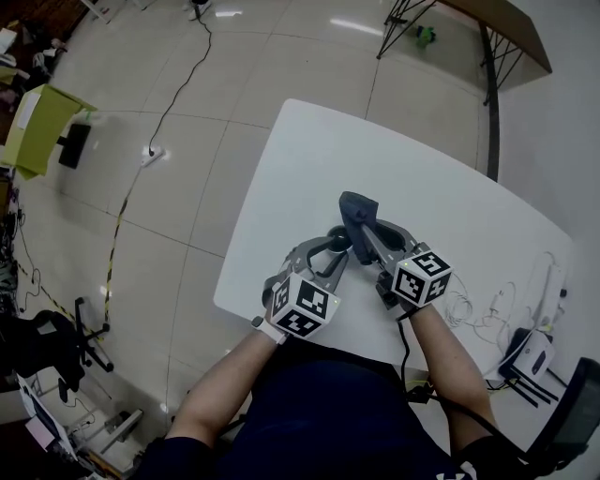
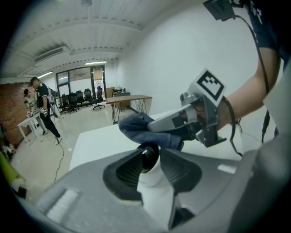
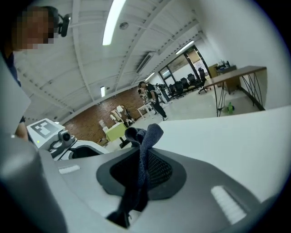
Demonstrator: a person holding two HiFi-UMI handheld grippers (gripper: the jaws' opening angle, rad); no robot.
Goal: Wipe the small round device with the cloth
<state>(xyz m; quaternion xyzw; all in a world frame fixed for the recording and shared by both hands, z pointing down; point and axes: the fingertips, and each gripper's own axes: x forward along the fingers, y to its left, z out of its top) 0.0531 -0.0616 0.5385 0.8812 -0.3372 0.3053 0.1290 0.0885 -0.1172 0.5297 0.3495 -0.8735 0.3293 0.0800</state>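
The small round device (image 1: 335, 236), a white body with a glossy black dome (image 2: 149, 157), sits between the pads of my left gripper (image 1: 335, 247), which is shut on it above the white table (image 1: 281, 178). My right gripper (image 1: 362, 227) is shut on a dark blue-grey cloth (image 1: 355, 208). In the left gripper view the bunched cloth (image 2: 138, 126) hangs just above and behind the dome, close to it; contact is unclear. In the right gripper view the cloth (image 3: 146, 150) stands pinched upright between the jaws of the right gripper (image 3: 141, 175), and the left gripper's marker cube (image 3: 43, 129) shows at far left.
White cables (image 1: 487, 319) and a white box (image 1: 531, 354) lie at the table's right end. The table's left edge (image 1: 246, 211) is close to the grippers. A power strip (image 1: 153, 156) lies on the tiled floor, and a wooden desk (image 1: 502, 23) stands beyond.
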